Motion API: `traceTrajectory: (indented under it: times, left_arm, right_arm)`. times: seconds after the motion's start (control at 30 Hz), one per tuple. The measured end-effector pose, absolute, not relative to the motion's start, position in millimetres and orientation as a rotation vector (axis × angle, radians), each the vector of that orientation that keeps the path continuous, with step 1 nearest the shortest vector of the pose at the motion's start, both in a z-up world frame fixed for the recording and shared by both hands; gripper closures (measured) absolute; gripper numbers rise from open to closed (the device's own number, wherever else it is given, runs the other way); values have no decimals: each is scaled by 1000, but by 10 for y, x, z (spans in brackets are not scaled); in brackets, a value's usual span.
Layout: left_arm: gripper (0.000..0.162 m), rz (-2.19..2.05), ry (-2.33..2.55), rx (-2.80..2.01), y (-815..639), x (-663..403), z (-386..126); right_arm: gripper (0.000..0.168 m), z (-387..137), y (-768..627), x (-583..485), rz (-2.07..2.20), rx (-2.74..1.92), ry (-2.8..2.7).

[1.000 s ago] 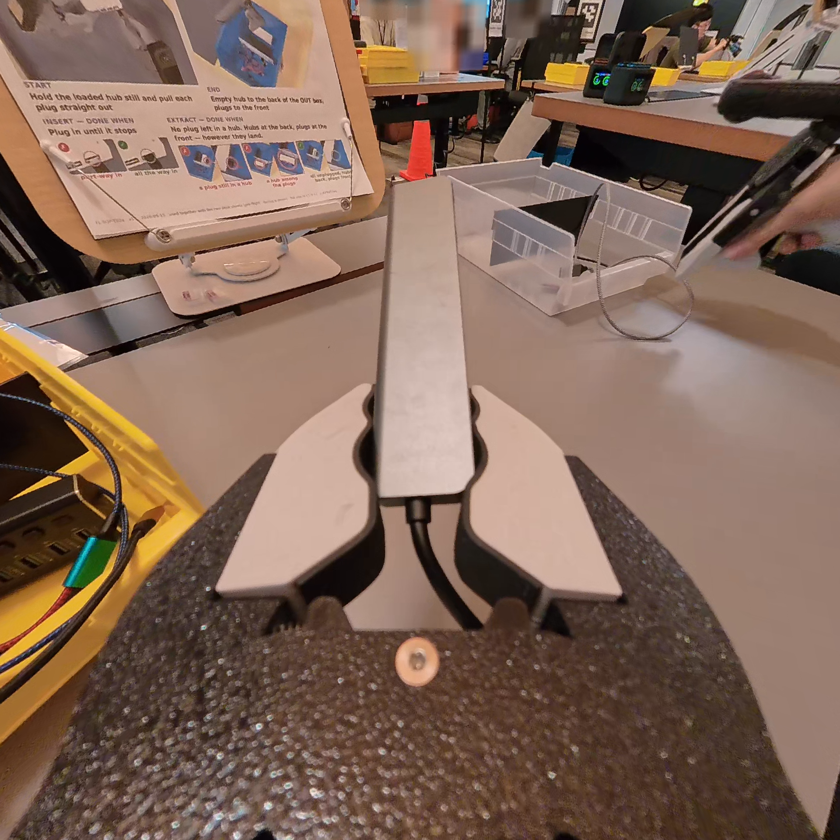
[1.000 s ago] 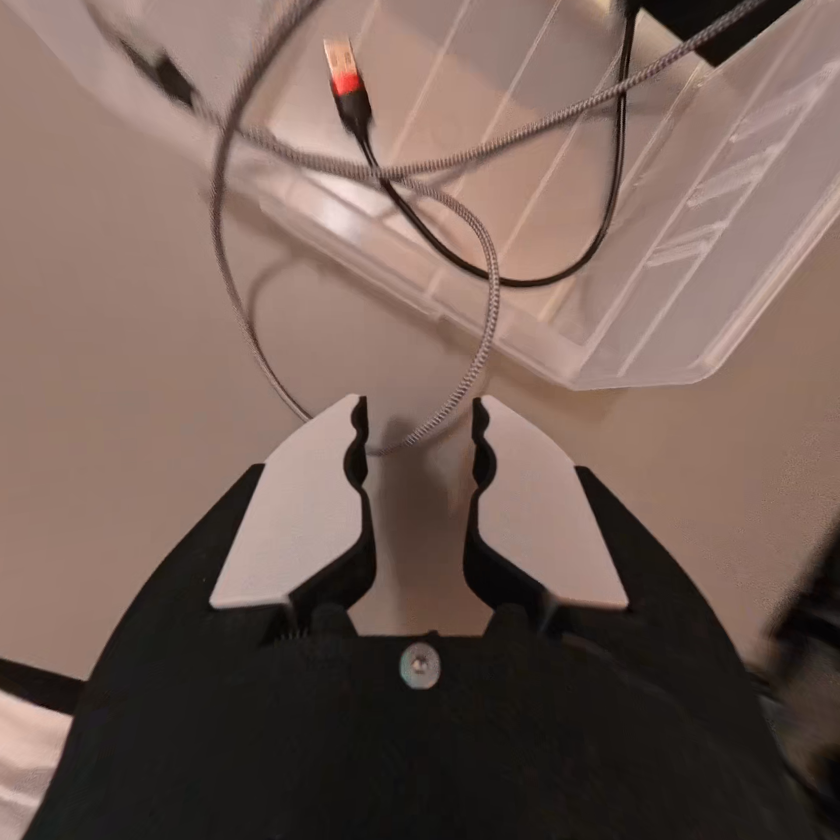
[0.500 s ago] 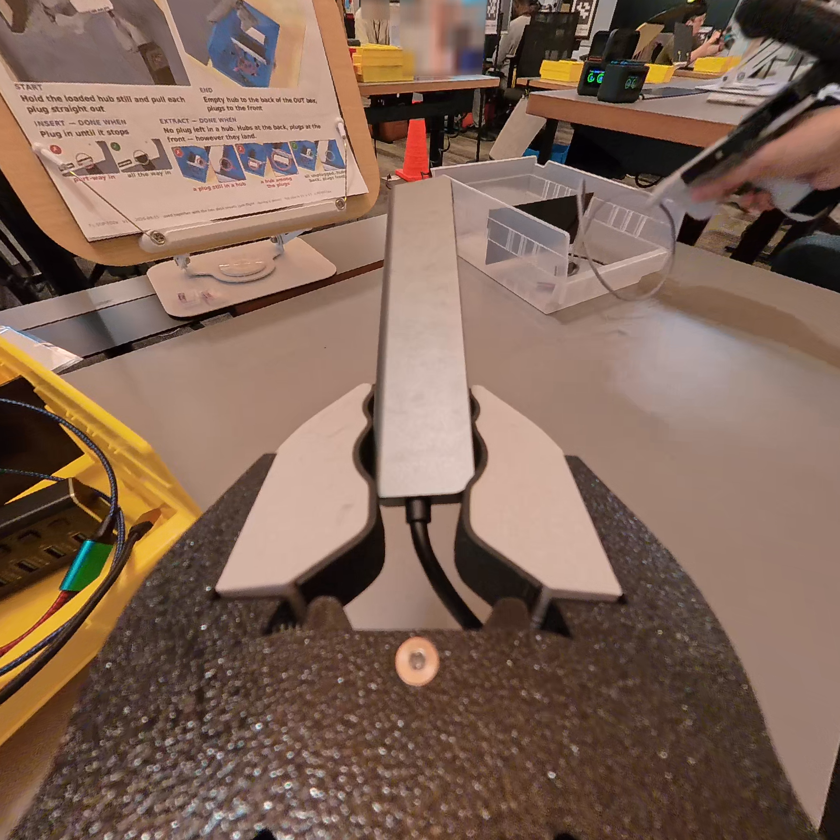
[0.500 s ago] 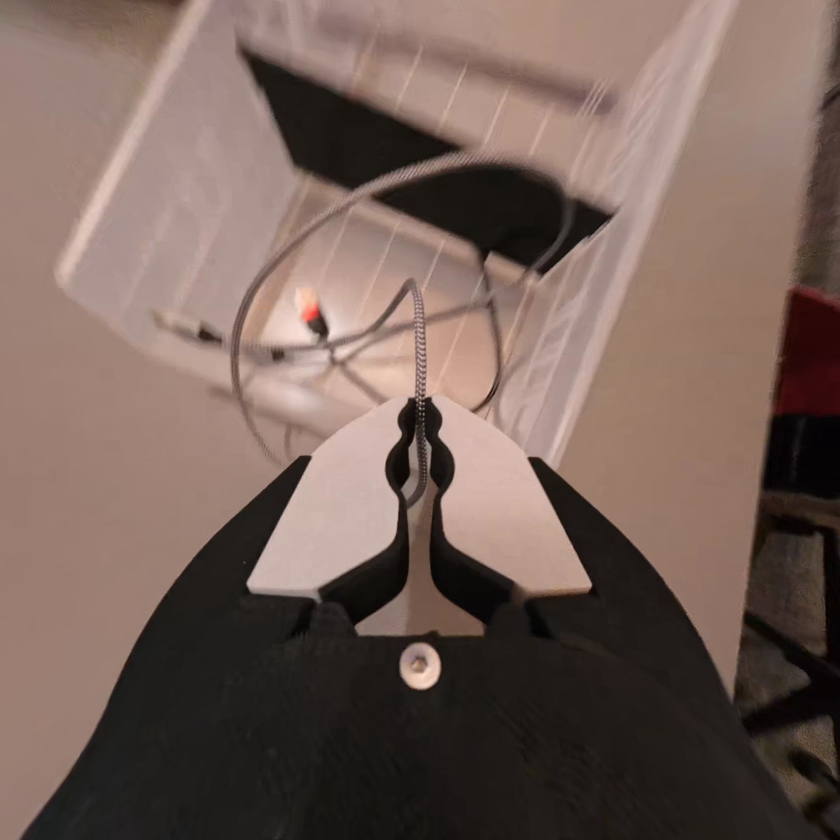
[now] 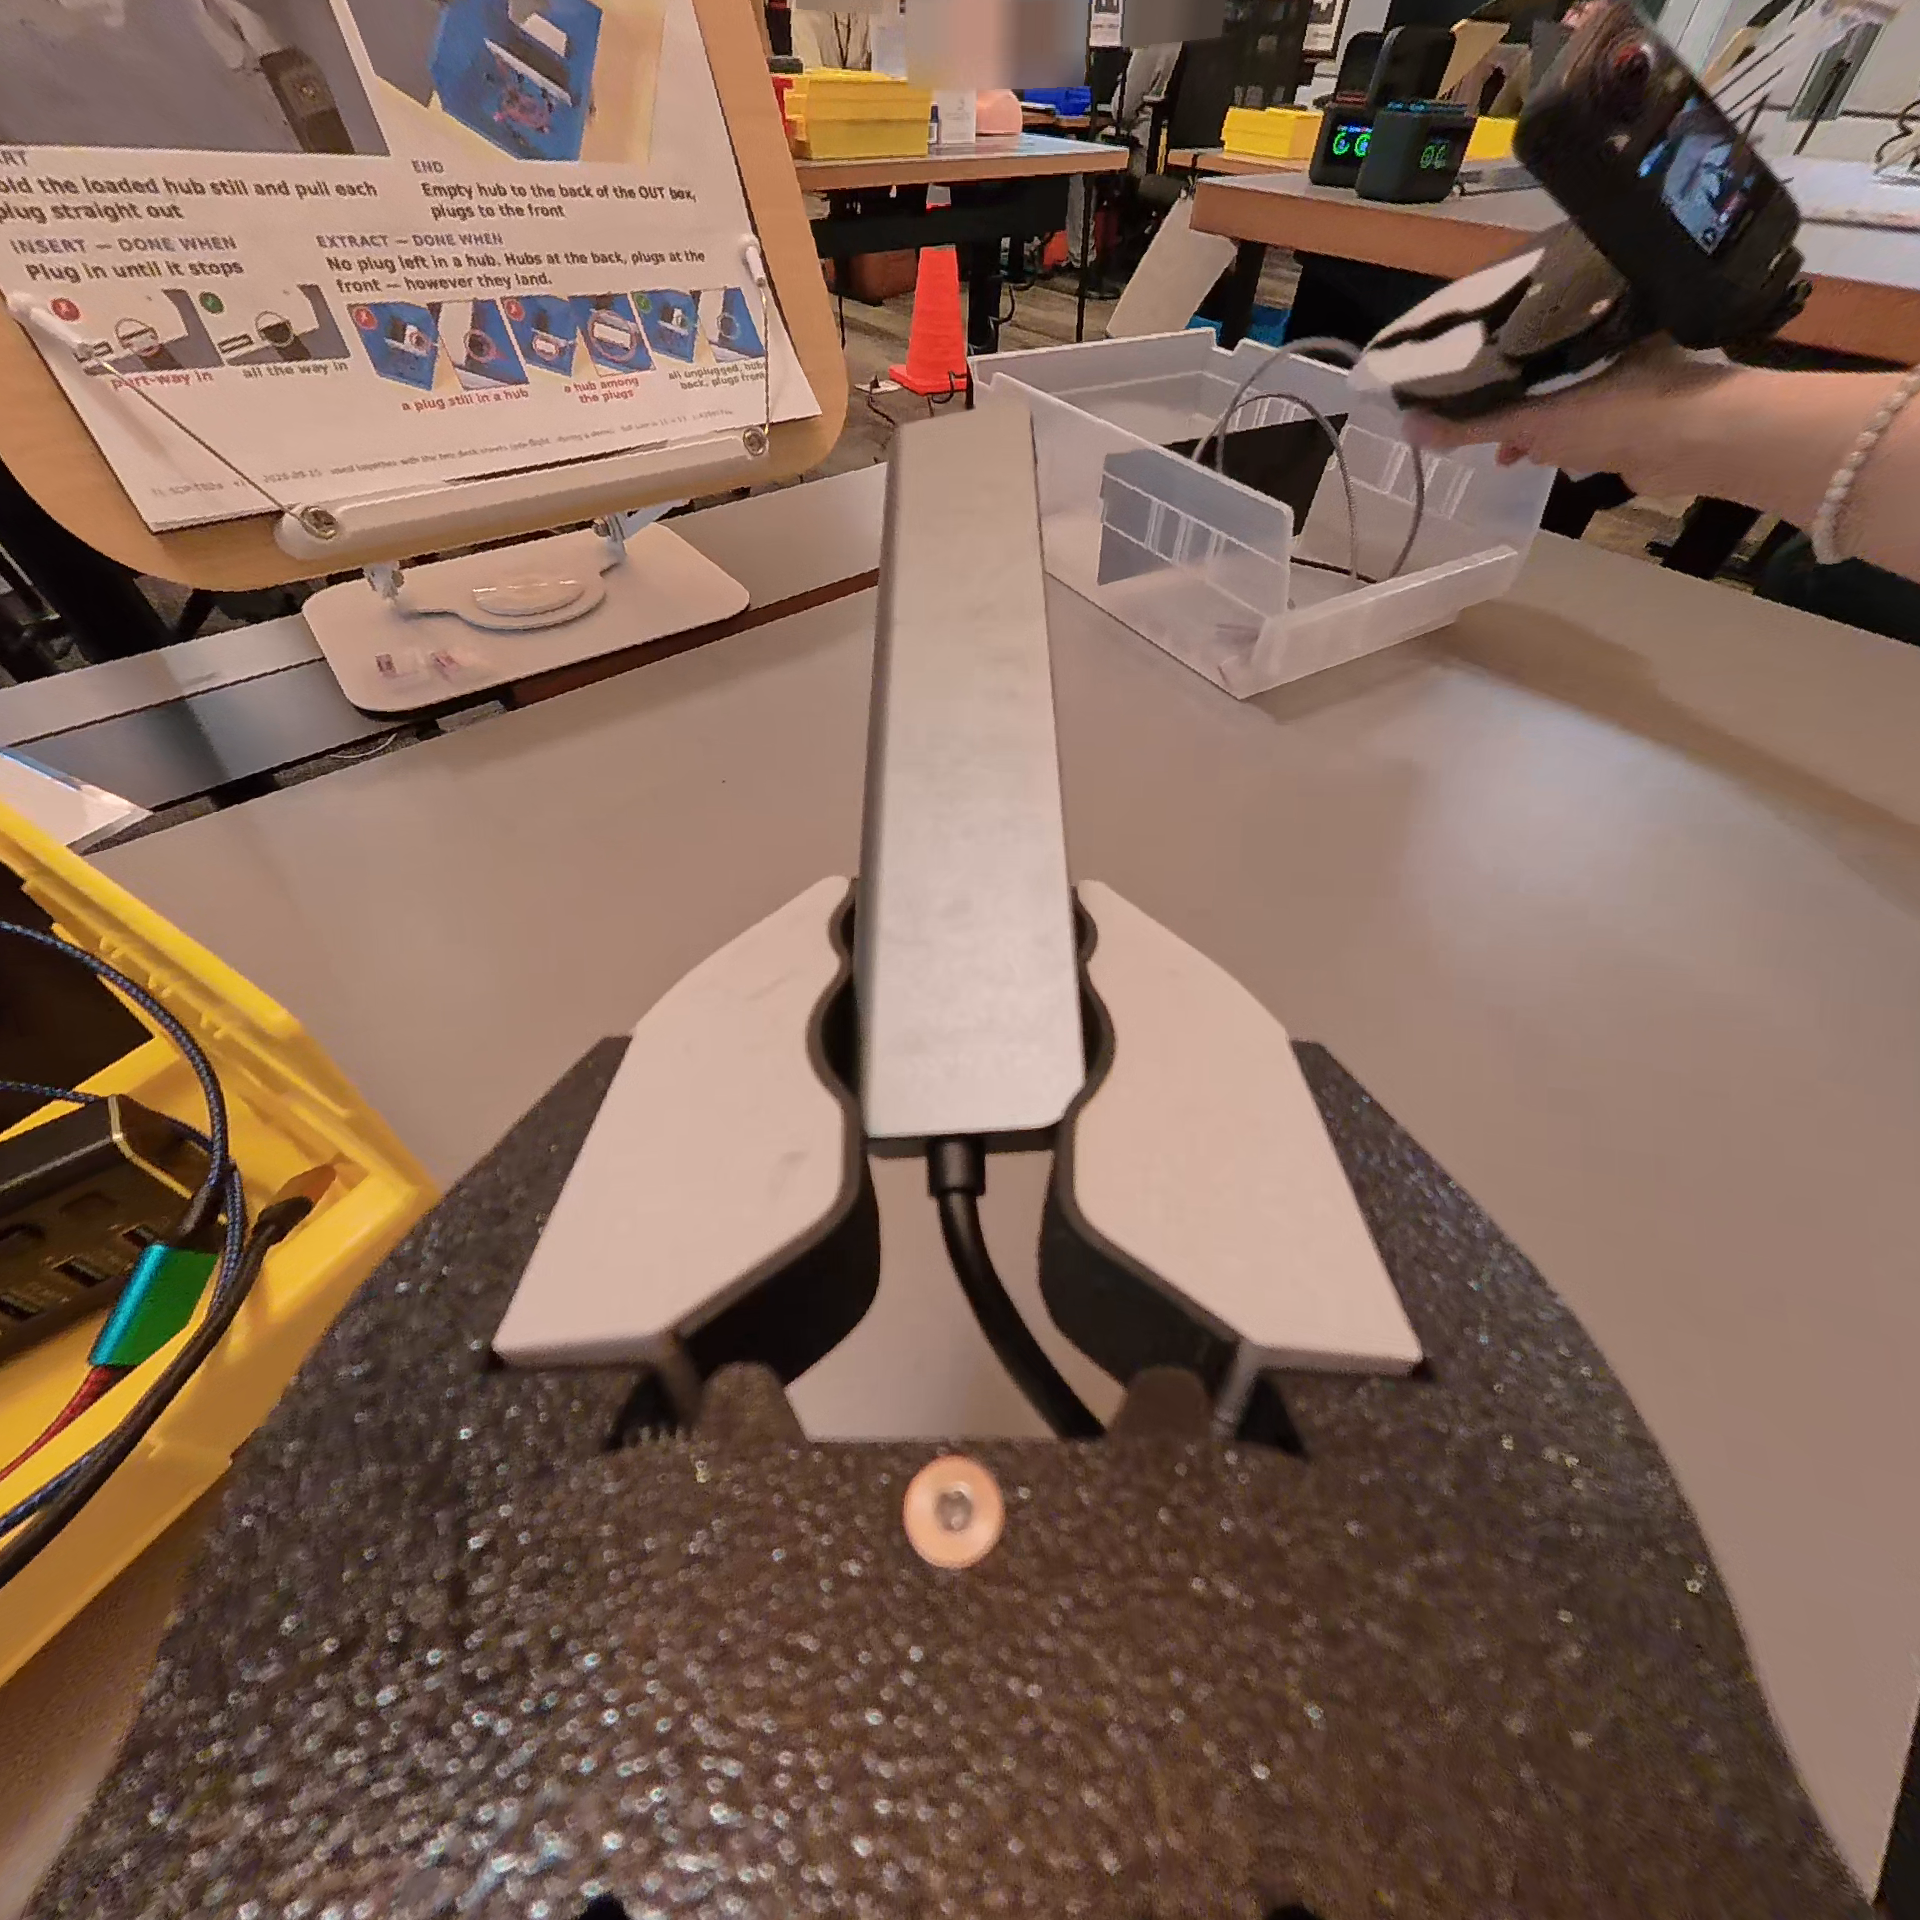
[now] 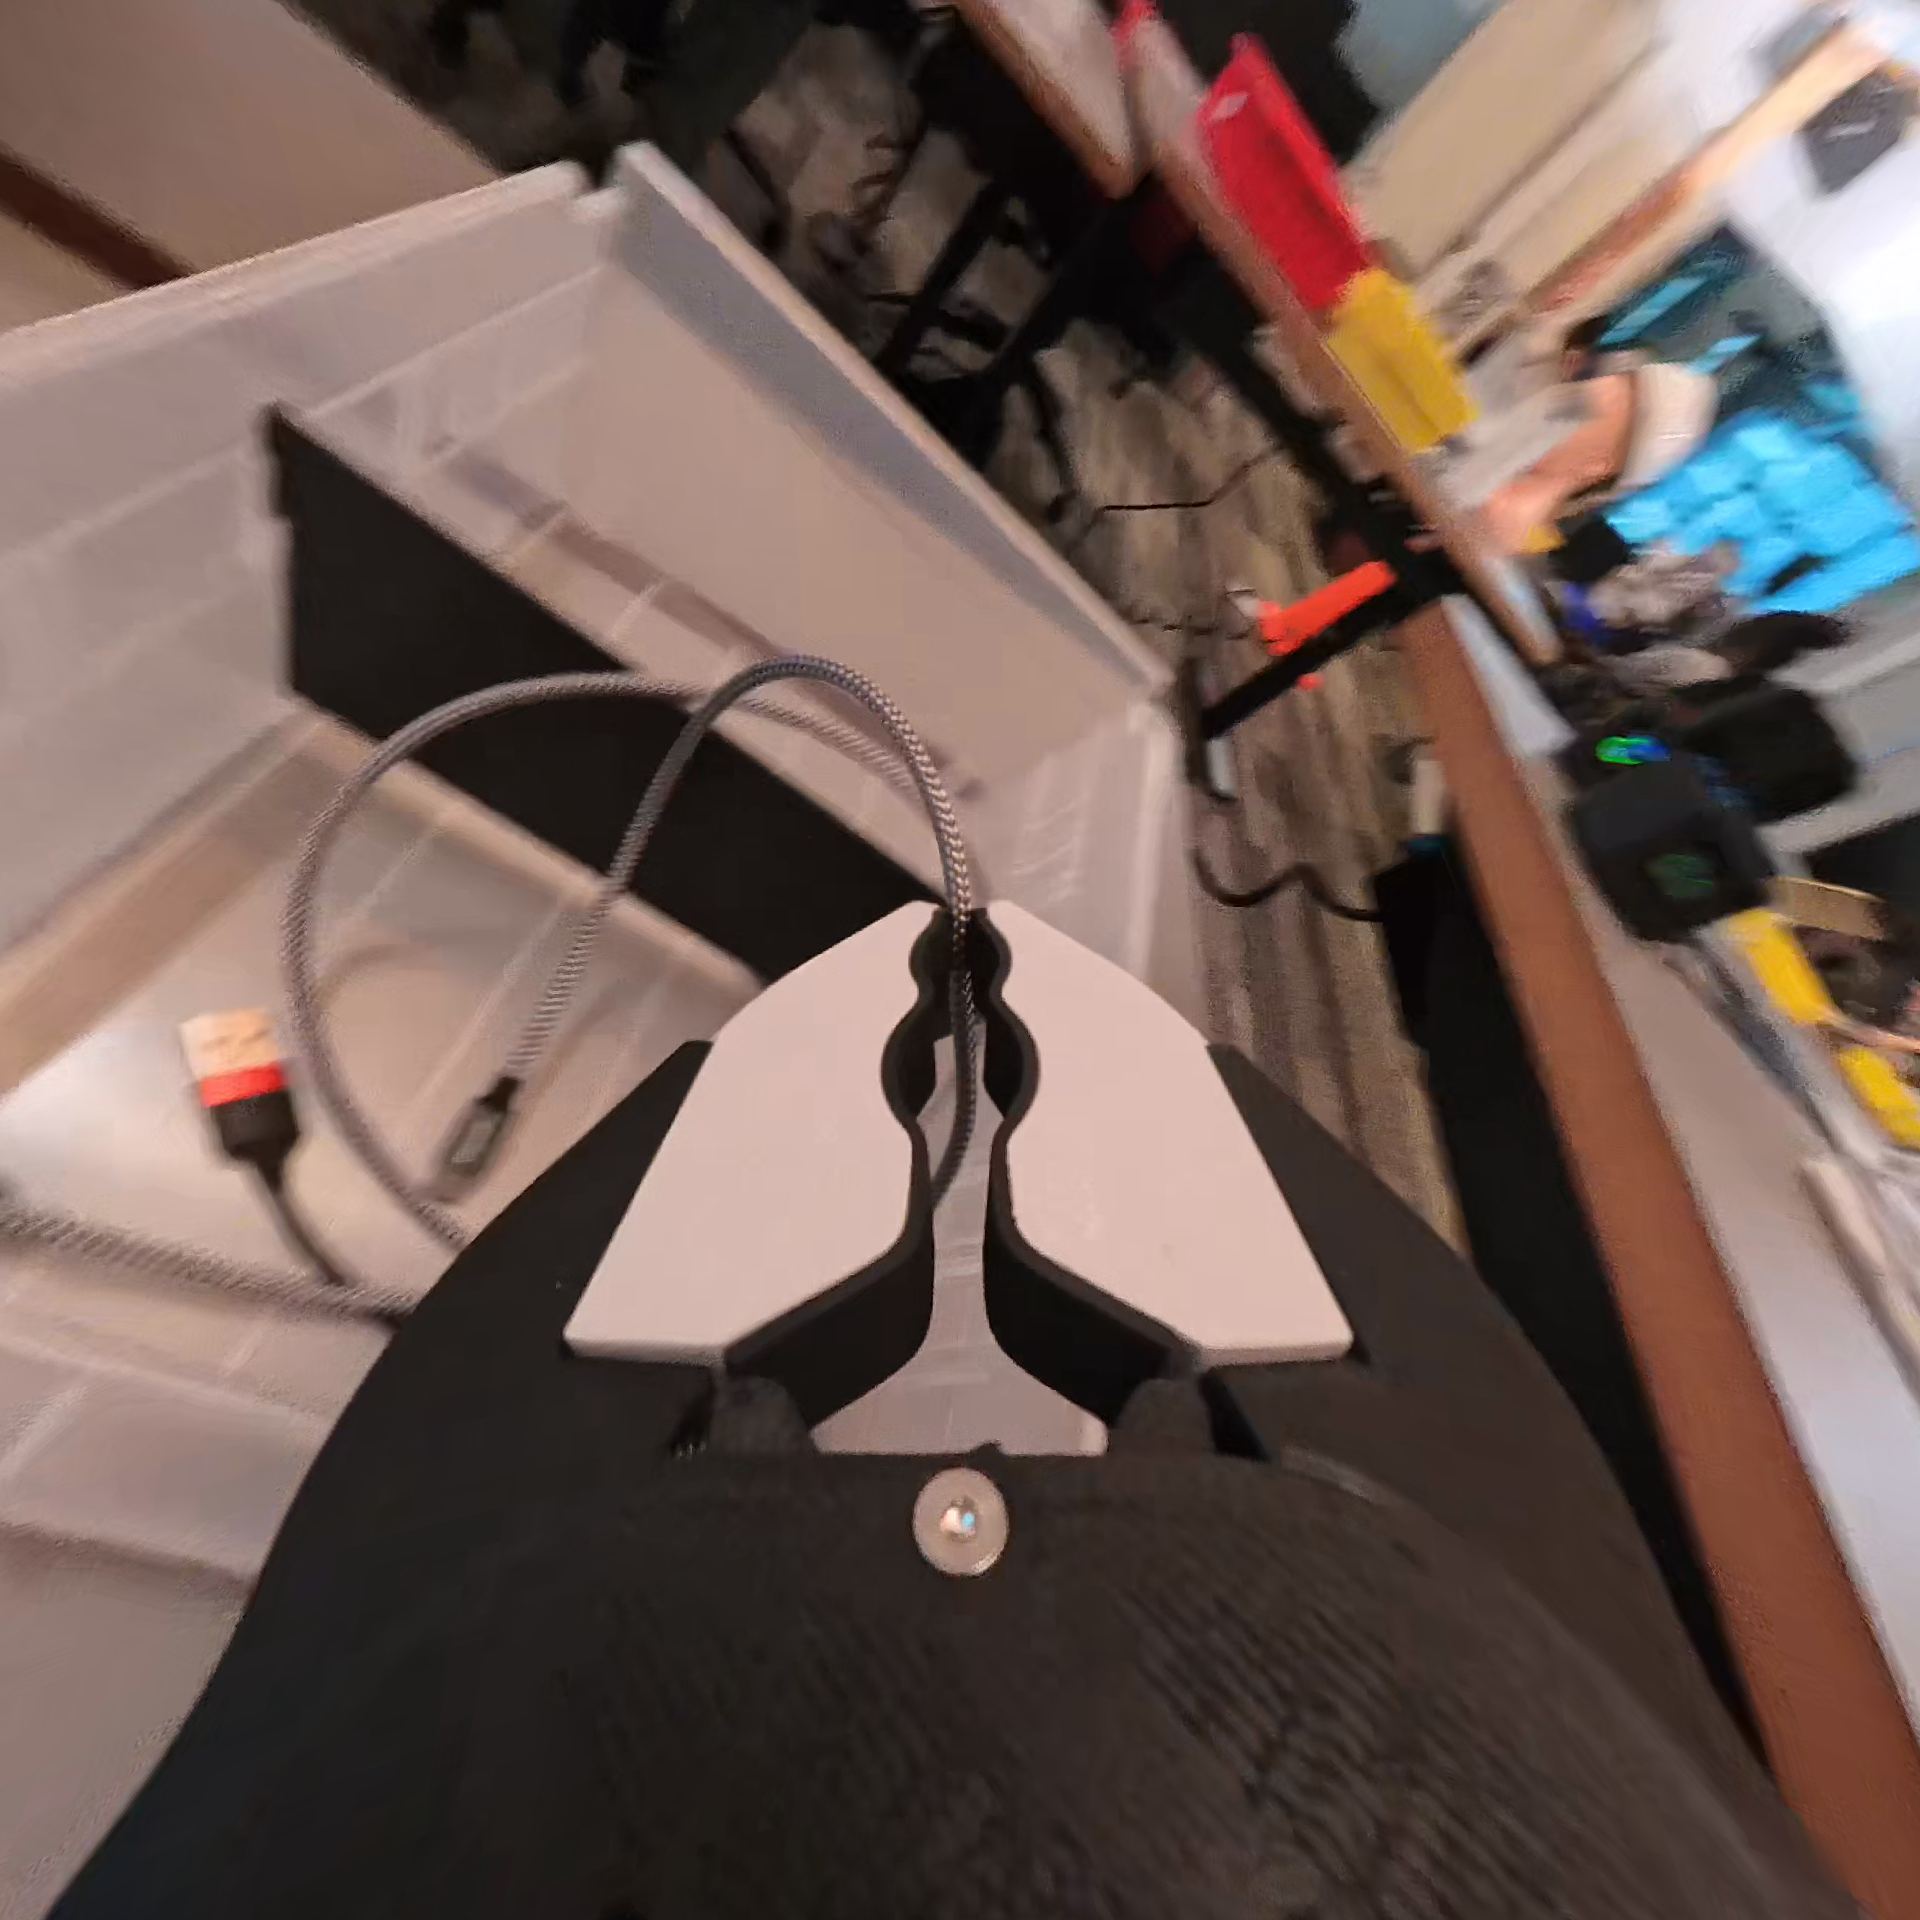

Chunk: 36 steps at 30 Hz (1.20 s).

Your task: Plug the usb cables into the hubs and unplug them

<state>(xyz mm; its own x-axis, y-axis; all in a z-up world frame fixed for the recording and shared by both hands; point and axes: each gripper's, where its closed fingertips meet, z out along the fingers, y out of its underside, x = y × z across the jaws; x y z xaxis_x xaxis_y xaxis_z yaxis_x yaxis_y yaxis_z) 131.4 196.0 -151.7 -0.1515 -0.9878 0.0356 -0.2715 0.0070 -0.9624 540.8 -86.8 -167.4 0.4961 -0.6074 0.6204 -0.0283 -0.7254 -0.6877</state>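
The left gripper [image 5: 966,997] is clamped on the near end of a long grey metal hub [image 5: 961,727], which points forward above the table [image 5: 1455,935] with its own black lead [image 5: 987,1278] curling back between the jaws. The hub looks rigid and fairly light; its smooth flat sides could slip or twist under a sideways push, so a firm hold on the body, as here, suits it. The right gripper [image 6: 961,935] is closed tight on a grey braided cable [image 6: 665,748], pinching it along the cord, not at a plug, above the clear plastic bin [image 6: 873,416]. The cable is soft and limp, so it loops and hangs back into the bin, where its metal plug [image 6: 478,1122] dangles beside a red and black plug [image 6: 244,1081]. Held by the cord, the plug will swing and cannot be aimed; a better hold is probably on the stiff plug shell itself, just behind the metal tip. A yellow bin [image 5: 260,1091] at the left holds another hub and more cables.
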Motion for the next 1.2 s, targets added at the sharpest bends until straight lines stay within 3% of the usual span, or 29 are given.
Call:
traceTrajectory:
  times: [0.07, 0.13, 0.2, 0.3, 0.4, 0.73, 0.83, 1.0, 1.2]
  left_arm:
    - [129, -1197, 1522, -1348, 1966, 1314, -1527]
    - [129, -1202, 1521, -1352, 1971, 1314, -1530]
    - [129, -1202, 1520, -1354, 1978, 1316, -1536]
    - [129, -1208, 1519, -1360, 1980, 1322, -1550]
    - [129, -1221, 1525, -1362, 1951, 1335, -1565]
    - [129, -1418, 1649, -1196, 1559, 1304, -1466]
    - [129, -1522, 1716, -1091, 1406, 1213, -1381]
    - [129, -1623, 1790, -970, 1260, 1089, -1299]
    - [127, -1706, 1817, -932, 1208, 1033, -1288]
  right_arm:
    - [162, -2046, -793, 5235, -935, -2330, 520]
    - [140, -2197, -855, 5124, -818, -2460, 564]
    - [132, -2093, -890, 5041, -815, -2471, 523]
    - [89, -1857, -899, 4832, -675, -2413, 617]
    - [78, -1404, -593, 4484, -571, -2148, 566]
    - [86, -1150, 1238, 1701, 352, -1706, -4]
    - [94, -1054, 1457, 1395, 499, -1570, -42]
    - [128, -808, 1429, 1115, 640, -1379, -155]
    - [135, -775, 1368, 1020, 644, -1402, -220]
